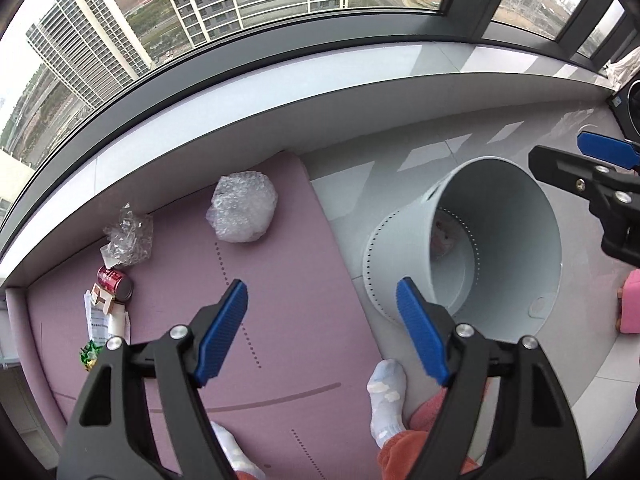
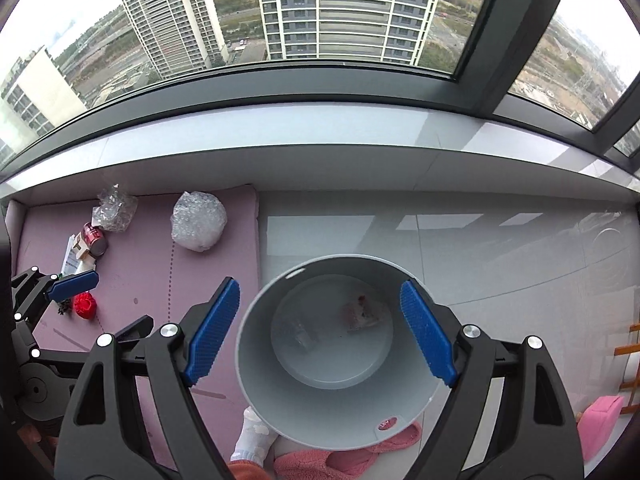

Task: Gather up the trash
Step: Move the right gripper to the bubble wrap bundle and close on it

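The left gripper (image 1: 322, 332) hangs spread and empty over the pink mat (image 1: 288, 264); the right gripper (image 2: 320, 332), also spread and empty, hangs above the grey bin (image 2: 256, 380) beside that mat. On the mat lie a bubble-wrap ball (image 1: 241, 208), crumpled plastic (image 1: 128, 236) and a red can (image 1: 115, 283); some trash (image 2: 362, 314) lies inside the bin.

Bin (image 2: 256, 376) mouth gapes clear (scraps inside) — mat (image 1: 304, 264) centre bare.
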A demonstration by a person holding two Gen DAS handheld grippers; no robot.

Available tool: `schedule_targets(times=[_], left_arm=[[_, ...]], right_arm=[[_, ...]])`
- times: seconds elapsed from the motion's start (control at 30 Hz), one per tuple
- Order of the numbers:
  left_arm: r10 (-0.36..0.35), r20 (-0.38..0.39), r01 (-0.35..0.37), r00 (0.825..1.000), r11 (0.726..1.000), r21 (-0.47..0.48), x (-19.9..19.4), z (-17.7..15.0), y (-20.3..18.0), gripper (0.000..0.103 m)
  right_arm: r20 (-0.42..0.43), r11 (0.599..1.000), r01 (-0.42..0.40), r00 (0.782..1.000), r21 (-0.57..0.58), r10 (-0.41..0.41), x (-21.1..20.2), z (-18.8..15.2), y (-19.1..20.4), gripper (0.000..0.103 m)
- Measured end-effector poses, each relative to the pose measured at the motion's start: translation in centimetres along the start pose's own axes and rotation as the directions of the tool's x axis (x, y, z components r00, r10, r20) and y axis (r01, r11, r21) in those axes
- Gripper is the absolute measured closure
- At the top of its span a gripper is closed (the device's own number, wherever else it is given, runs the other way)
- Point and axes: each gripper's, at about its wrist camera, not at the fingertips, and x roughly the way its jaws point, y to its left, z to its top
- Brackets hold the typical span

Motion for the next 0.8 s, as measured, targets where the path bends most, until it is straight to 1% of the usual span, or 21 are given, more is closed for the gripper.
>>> schedule_targets(times=[0.1, 0.2, 0.33, 0.43, 0.6, 0.7, 0.8], left_arm=[[0.027, 0.002, -0.027, 1.0, 0.998, -0.049, 0.1, -0.1, 4.2, 0.026], [0.038, 0.009, -0.037, 0.999, 0.996, -0.075, 0.5, -0.2, 8.4, 0.026], [0.045, 0.002, -0.044, 0.999, 0.997, -0.069, 1.8, 0.0, 13.8, 0.026], [0.032, 0.005, -0.032, 0.999, 0.998, -0.055, 2.9, 0.4, 17.6, 0.026], [0.01, 0.019, -0.01, 1.0, 1.0, 0.01, 5.1, 0.9, 21.8, 0.026], [0.012, 0.02, -0.013, 1.0, 0.999, 0.039, 6.9, 1.1, 23.5, 0.026], [0.013, 0.032, -0.014, 0.999, 0.999, 0.045, 8.6, 1.6, 24.9, 0.026]], right_arm=[[0.009, 0.998, -0.038, 0.999, -0.047, 0.038, 1.0, 1.8, 4.6, 0.023], [0.019, 0.996, -0.059, 0.998, -0.072, 0.06, 2.3, 3.4, 9.1, 0.023], [0.017, 0.995, -0.058, 0.998, -0.083, 0.06, 4.7, 5.2, 14.8, 0.023], [0.016, 0.996, -0.049, 0.999, -0.074, 0.05, 6.3, 6.5, 18.6, 0.023], [-0.004, 0.999, -0.036, 0.999, -0.024, 0.036, 9.2, 7.0, 22.6, 0.023], [-0.007, 1.0, -0.018, 1.0, -0.009, 0.018, 11.0, 6.9, 23.9, 0.023], [-0.012, 1.0, -0.006, 1.0, -0.002, 0.006, 13.1, 6.9, 24.5, 0.023]])
